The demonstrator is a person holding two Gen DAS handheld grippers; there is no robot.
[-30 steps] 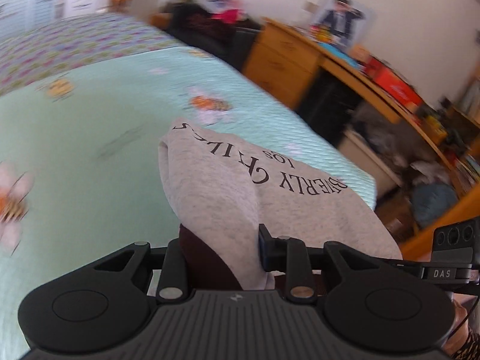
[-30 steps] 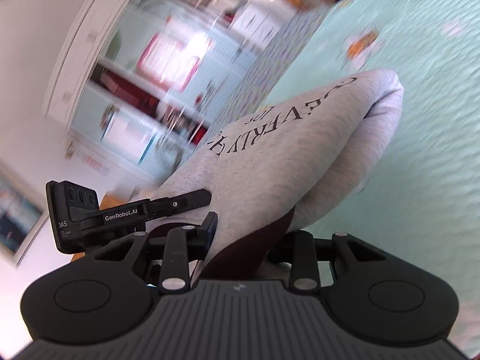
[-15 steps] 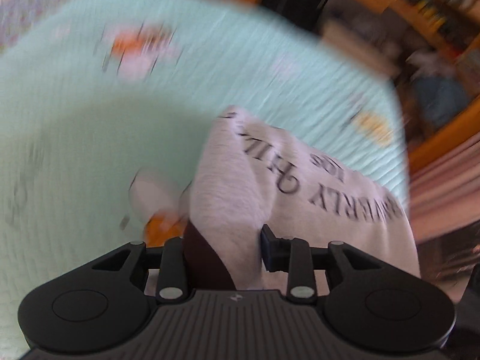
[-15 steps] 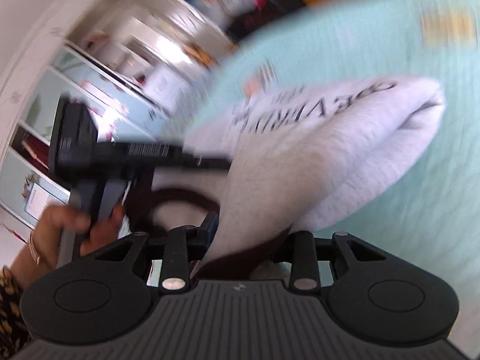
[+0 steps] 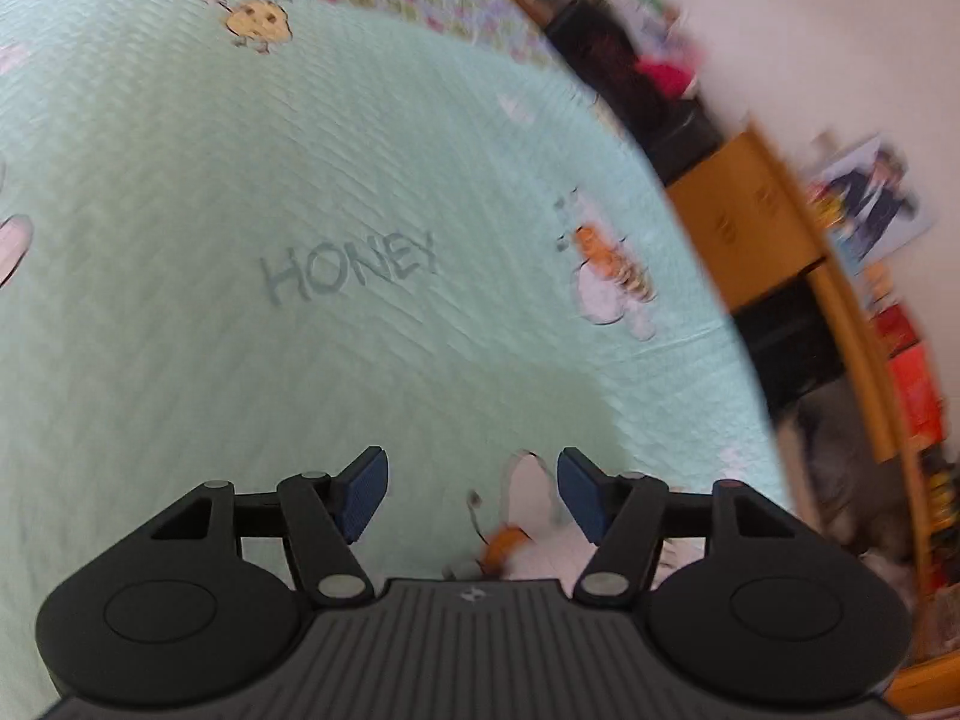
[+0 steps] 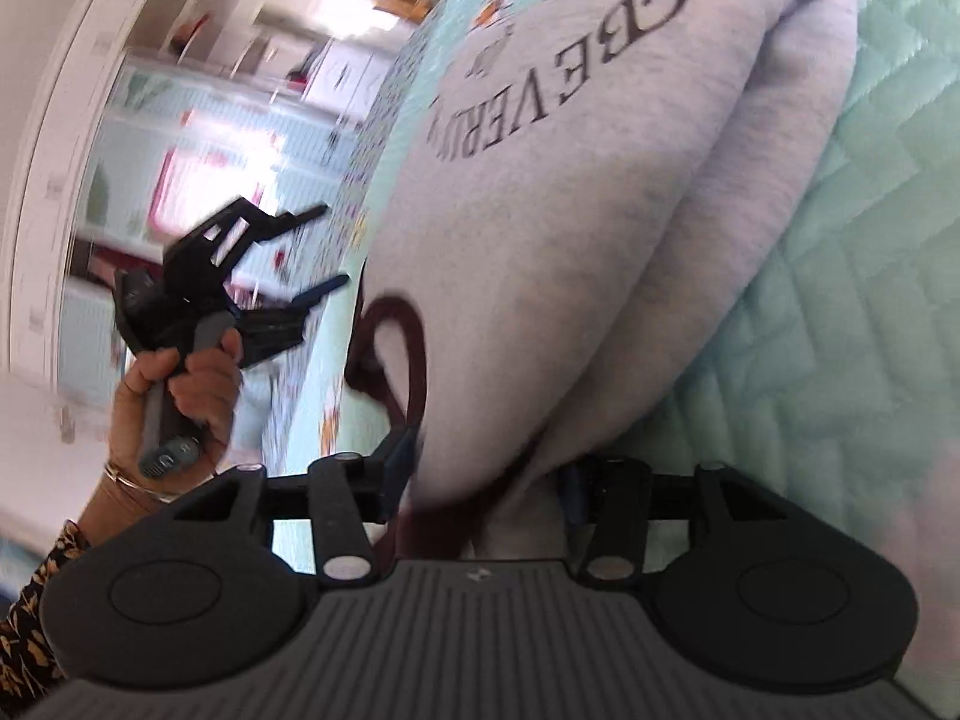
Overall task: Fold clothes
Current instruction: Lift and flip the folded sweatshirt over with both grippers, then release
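The grey sweatshirt (image 6: 540,252) with dark lettering fills the middle and upper right of the right wrist view, doubled into thick rounded layers, its dark maroon neckband (image 6: 396,354) looping out at centre. It hangs from the right gripper (image 6: 486,492) with its far part resting on the mint quilted bed (image 6: 840,312), so at least one fold looks made, though the bundle is bunched, not flat (how many folds are still owed I cannot tell). The right gripper is clamped on the sweatshirt's near edge, cloth packed between the narrowed jaws at lower centre. The left gripper (image 5: 471,495) stands spread wide with nothing between its blue pads (image 5: 363,495), only bedcover below; it also shows at the left of the right view, raised in a hand (image 6: 180,384) and apart from the cloth
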